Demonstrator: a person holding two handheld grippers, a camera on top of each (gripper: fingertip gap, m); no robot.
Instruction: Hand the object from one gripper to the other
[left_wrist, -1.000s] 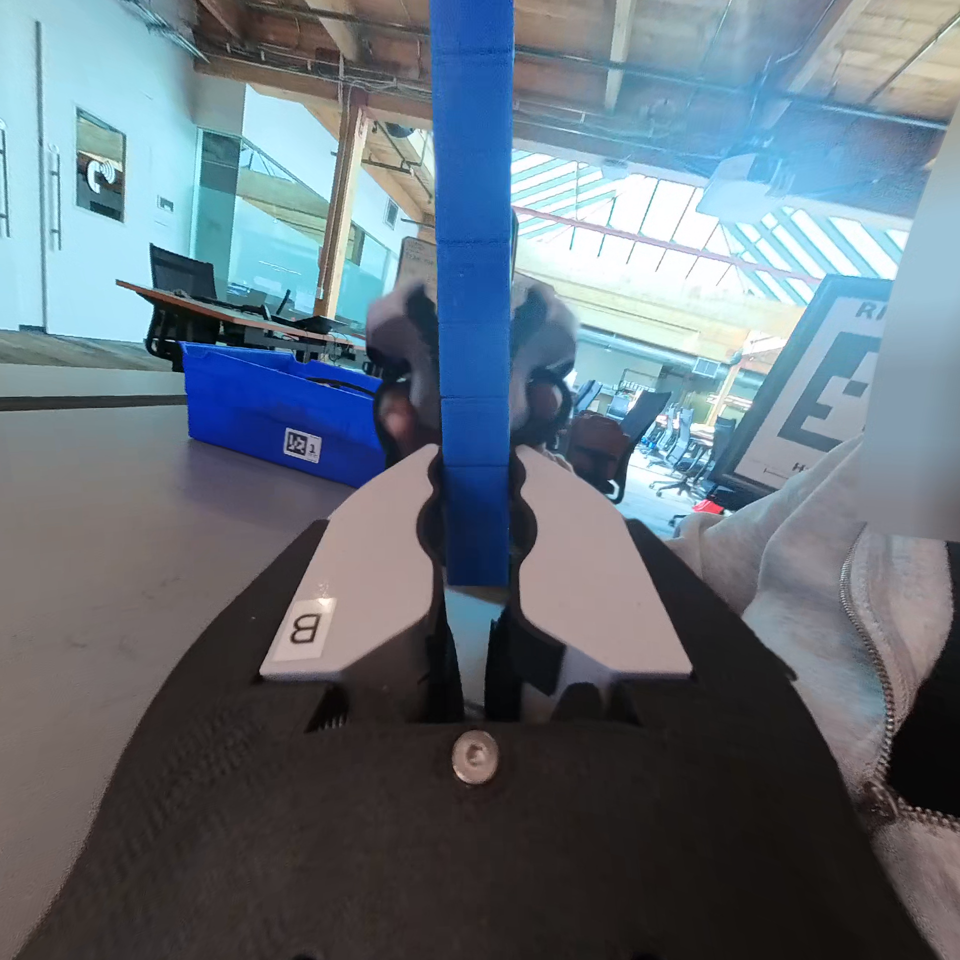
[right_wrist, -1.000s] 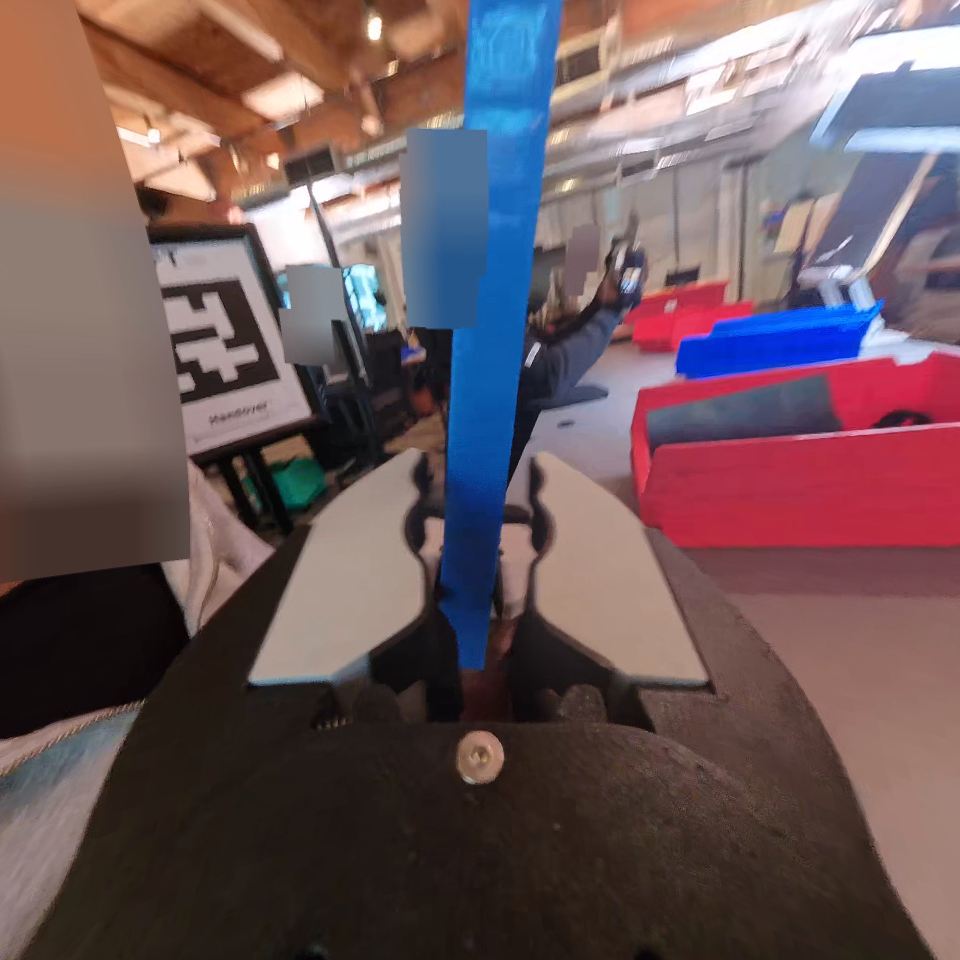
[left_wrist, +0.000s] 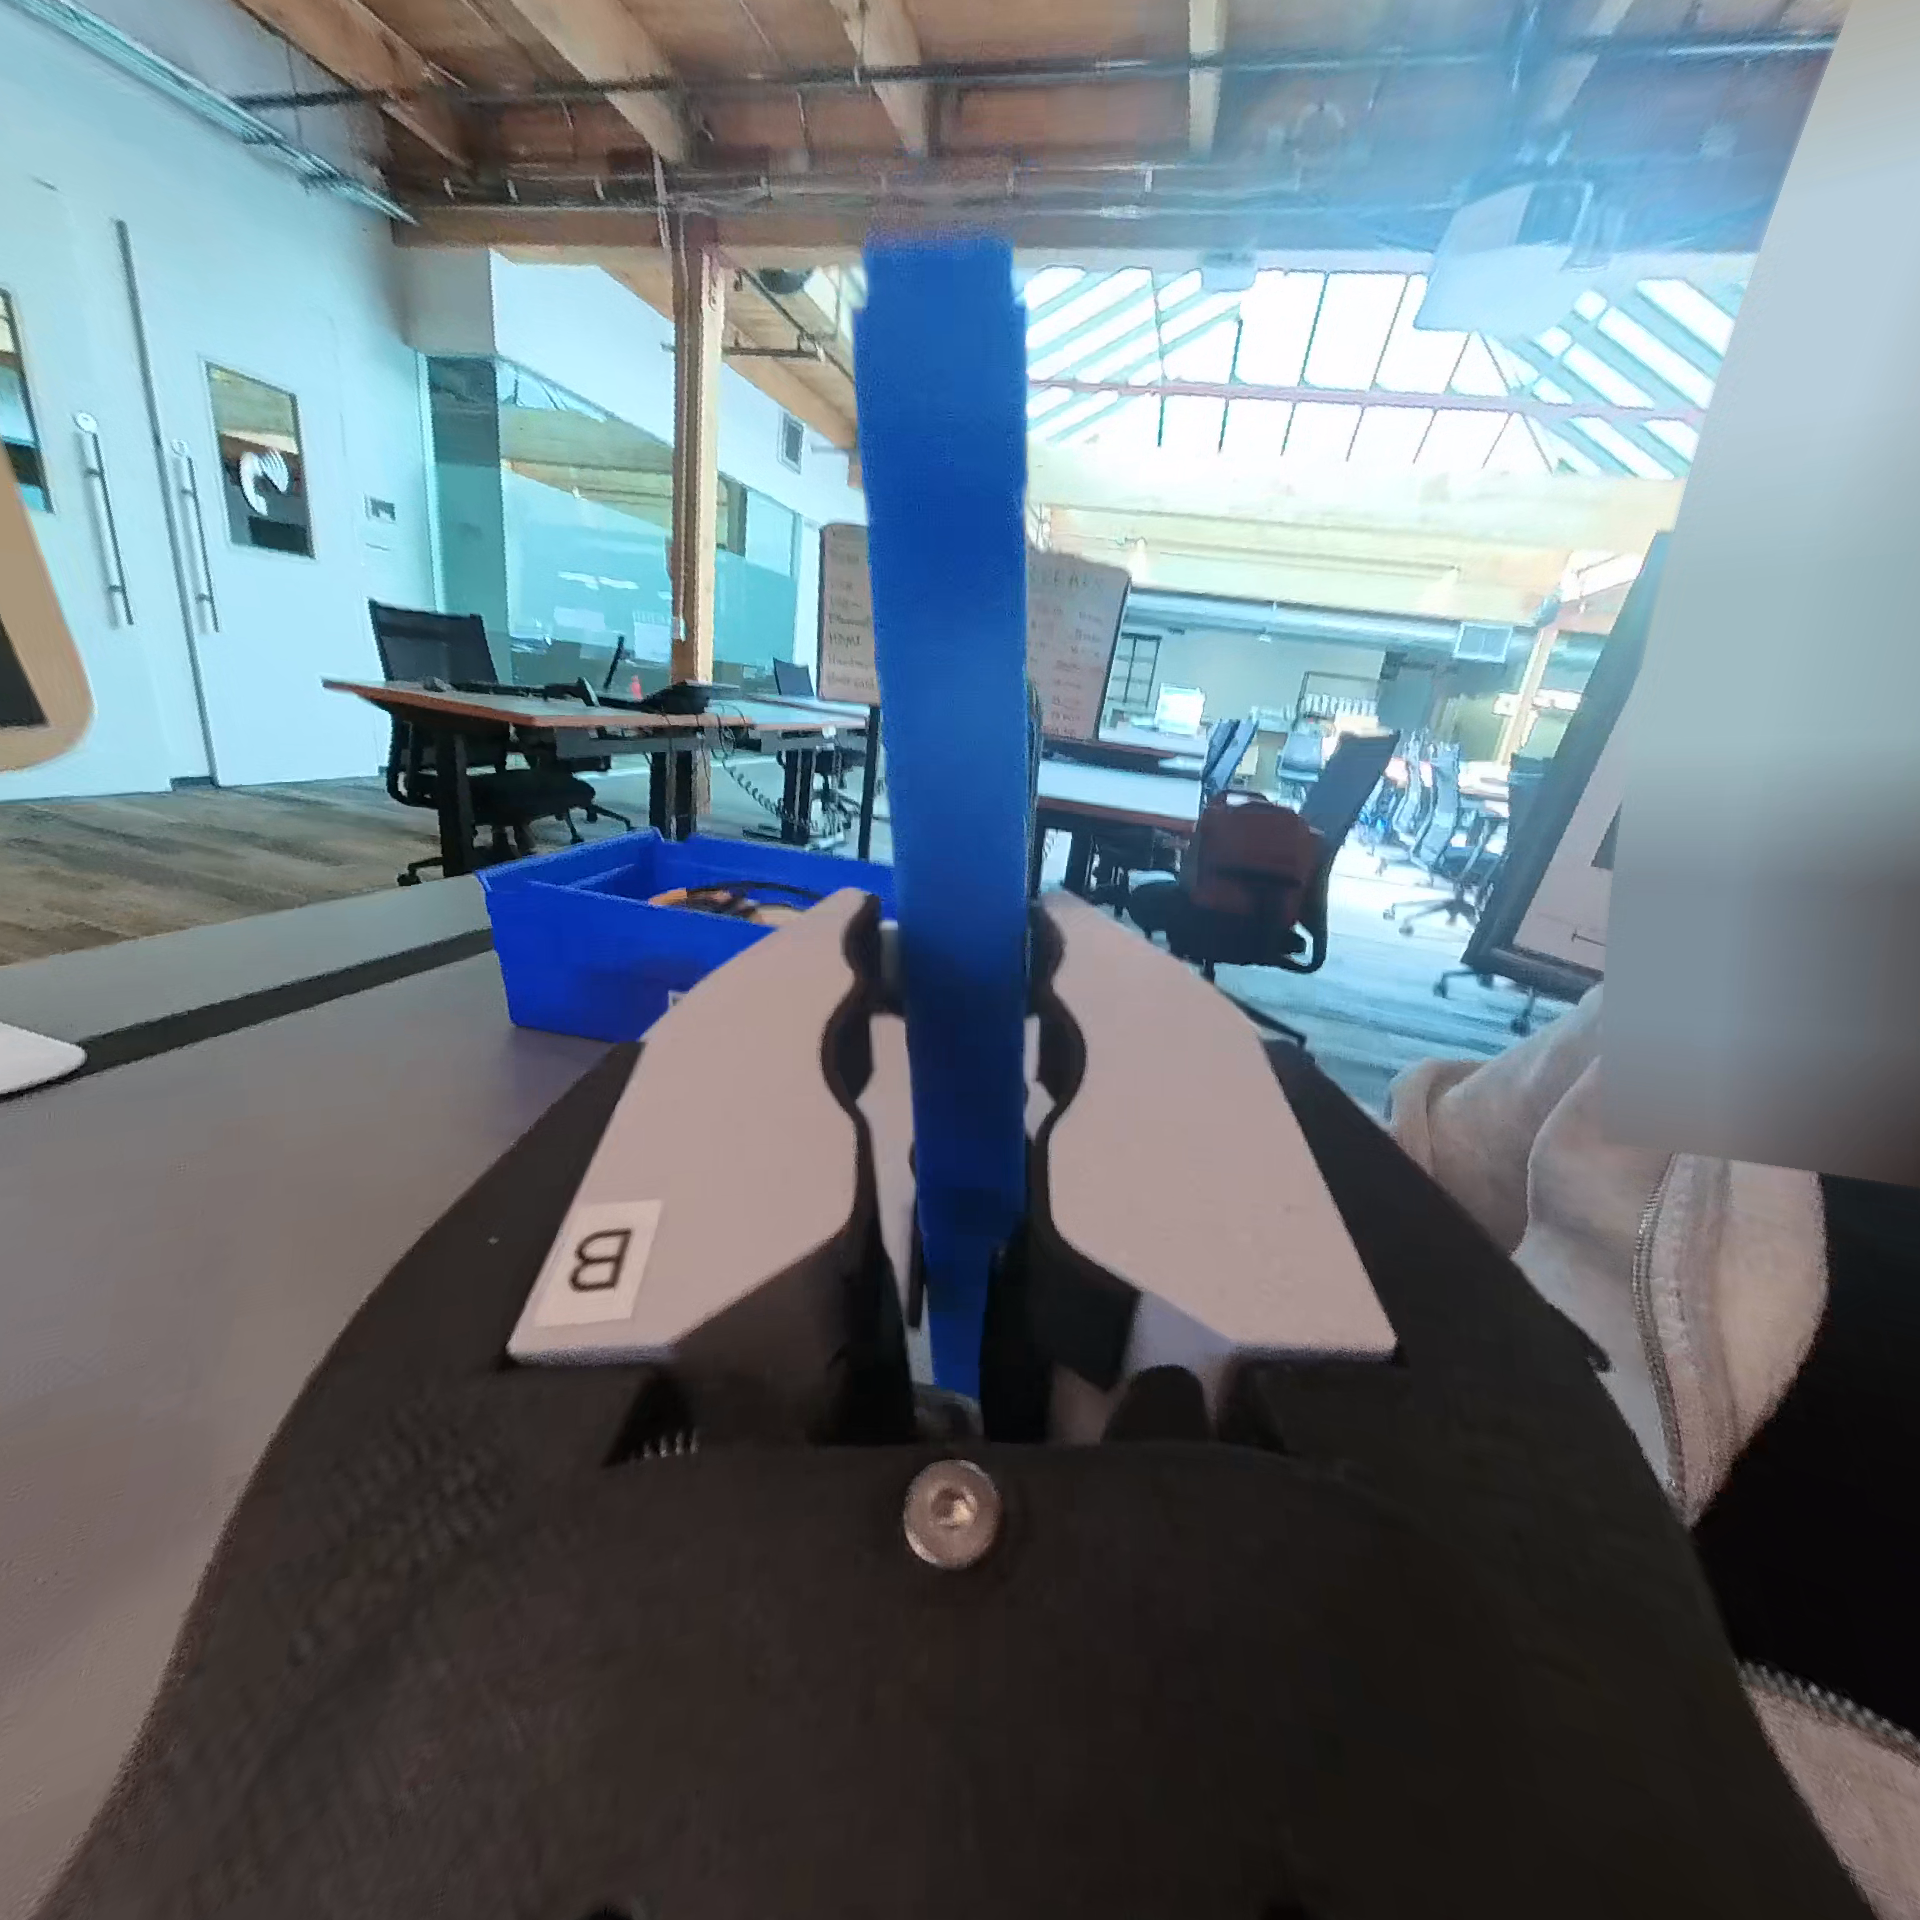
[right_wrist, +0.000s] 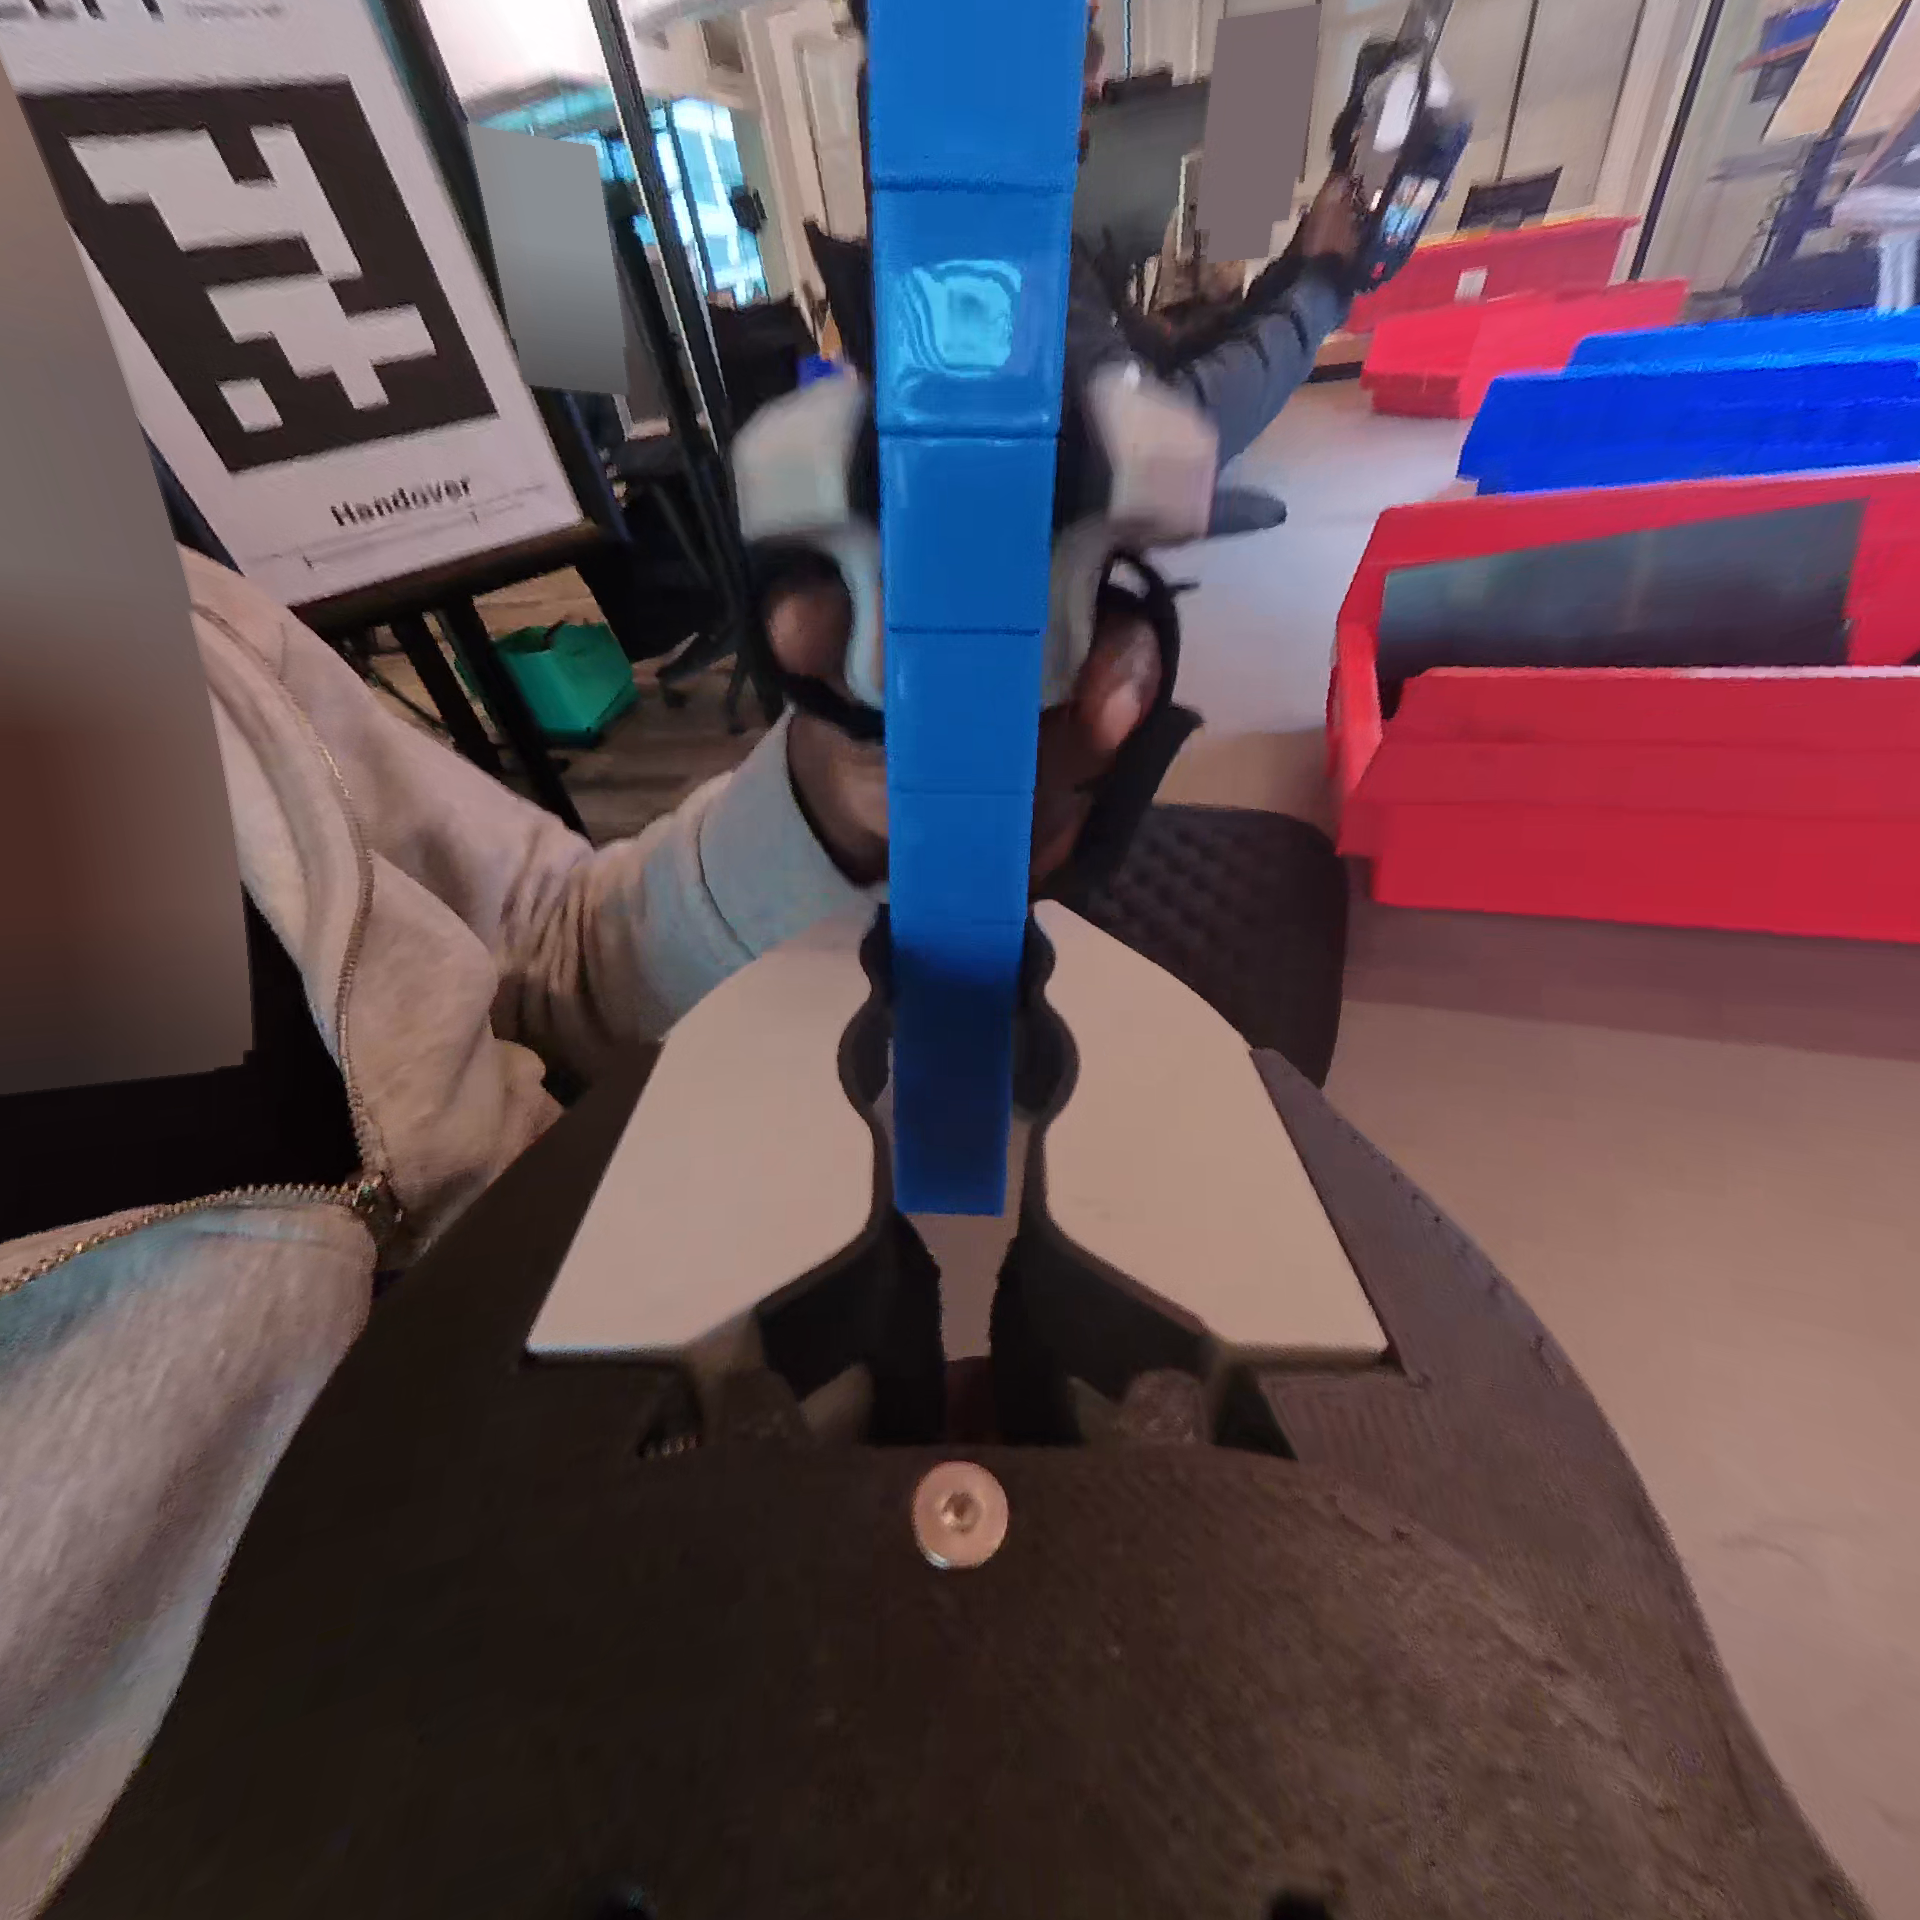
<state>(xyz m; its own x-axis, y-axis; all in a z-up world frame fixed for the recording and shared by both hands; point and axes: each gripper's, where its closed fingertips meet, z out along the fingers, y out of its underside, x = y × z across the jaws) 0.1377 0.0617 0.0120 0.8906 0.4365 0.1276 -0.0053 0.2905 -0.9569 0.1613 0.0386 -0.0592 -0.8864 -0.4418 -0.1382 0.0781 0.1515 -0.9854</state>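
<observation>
Blue segmented plastic bar (left_wrist: 951, 727) stands upright between the grey fingers of both claws, raised above the dark worktop (left_wrist: 260, 1143).

In the left wrist view the left claw (left_wrist: 951, 914) has the bar's lower end sunk deep between its fingers. A sliver of gap shows along the left finger while the right finger touches the bar. A second ago these fingers were pinched on the bar from both sides; now they sit a little wider, so this claw looks loosened rather than clamped.

In the right wrist view the change runs the other way. The right claw (right_wrist: 956, 925), which stood loosely around the bar (right_wrist: 961, 727) a second ago, now has both fingers pressed against the bar's sides near its end. Farther along the bar, the left claw (right_wrist: 966, 499) shows as a blur around it, with a grey sleeve (right_wrist: 520, 914) leading in from the left.

Judged from this, the grip is passing from left to right and the handover is near its end. What remains is for the left claw to open fully and draw clear. The right claw does not show in the left view, so the two views do not quite agree on where it stands.

A blue plastic bin (left_wrist: 582, 956) sits far on the worktop, and red plastic bins (right_wrist: 1621, 810) stand to the right.
</observation>
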